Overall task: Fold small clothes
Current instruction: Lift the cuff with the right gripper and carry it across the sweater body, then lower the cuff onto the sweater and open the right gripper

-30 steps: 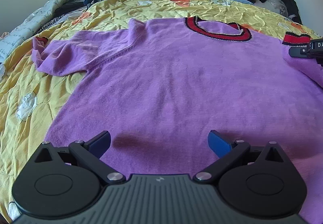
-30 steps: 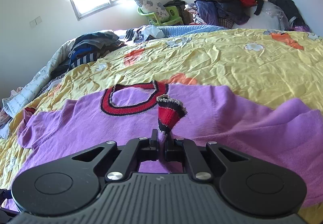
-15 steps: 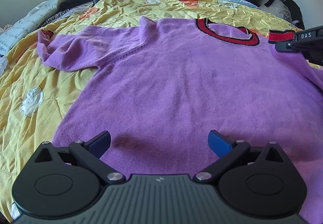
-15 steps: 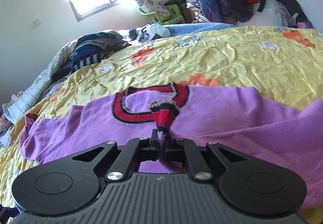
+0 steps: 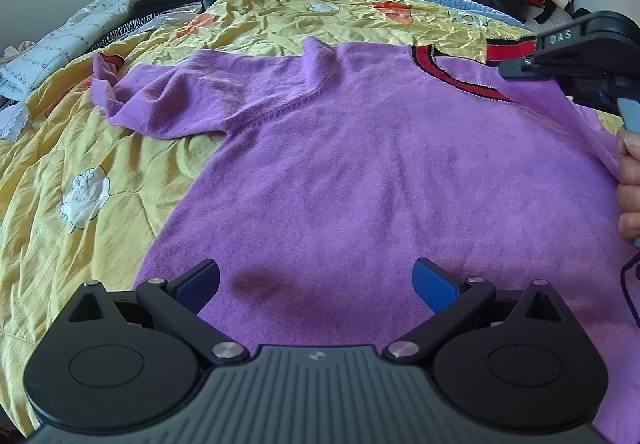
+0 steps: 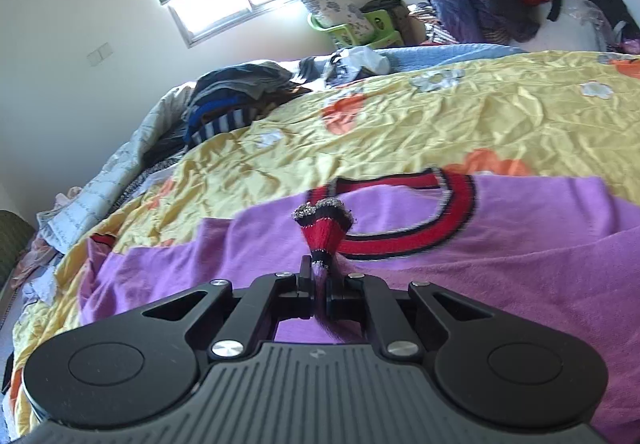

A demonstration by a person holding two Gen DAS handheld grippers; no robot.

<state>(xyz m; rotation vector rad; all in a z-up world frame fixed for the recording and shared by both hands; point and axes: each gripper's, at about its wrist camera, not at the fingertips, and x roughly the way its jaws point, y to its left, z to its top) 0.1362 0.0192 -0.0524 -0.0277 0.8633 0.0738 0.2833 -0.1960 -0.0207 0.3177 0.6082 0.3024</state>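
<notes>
- The purple sweater [image 5: 380,172] is lying spread flat on the yellow quilt [image 5: 100,184], its body stretching ahead of the left gripper [image 5: 316,280] and its red-banded neckline [image 6: 420,236] sitting beyond the right gripper's tips.
- The right gripper [image 6: 319,284] is pinching the striped cuff [image 6: 324,228] of one sleeve, jaws pressed tight on the fabric, with the cuff fanning up just ahead of the fingertips.
- Over the last second that cuff has been travelling inward: it was off to the side of the neckline, and now it is crossing in front of it, with the sleeve trailing in a raised fold behind the gripper.
- The left gripper is hovering low above the hem region with its jaws spread wide, holding nothing.
- The other sleeve [image 5: 168,100] is lying crumpled out to the far left of the left gripper, not yet folded.
- Judging from this, the first sleeve fold is under way; laying the cuff flat across the chest looks like the coming step.
</notes>
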